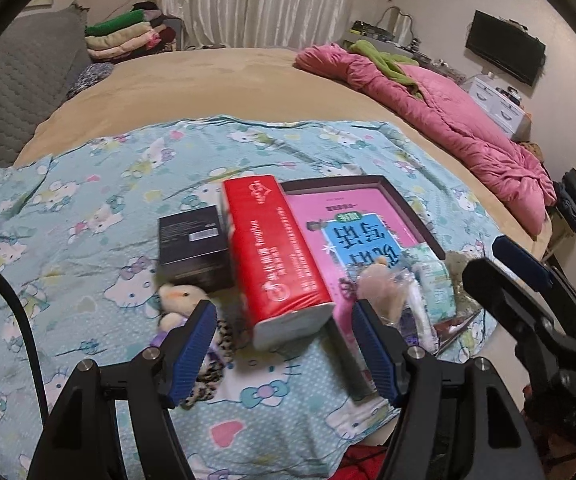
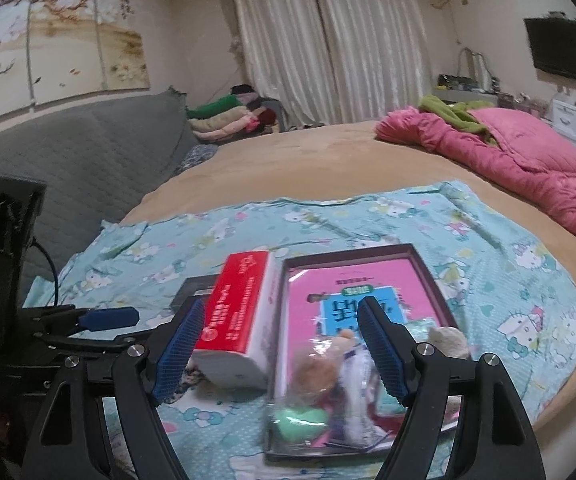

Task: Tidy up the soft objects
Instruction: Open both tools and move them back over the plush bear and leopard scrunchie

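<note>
A light-blue cartoon-print cotton sheet (image 1: 100, 184) lies beneath both grippers. Ahead of the left gripper (image 1: 284, 344), wide and empty, stands a red rectangular tissue pack (image 1: 278, 252); a small cream plush toy (image 1: 182, 296) sits by its left finger. The right gripper (image 2: 284, 350), wide and empty, hangs over a dark rectangular tray (image 2: 428, 272) with bagged soft toys (image 2: 328, 384) between its fingers.
</note>
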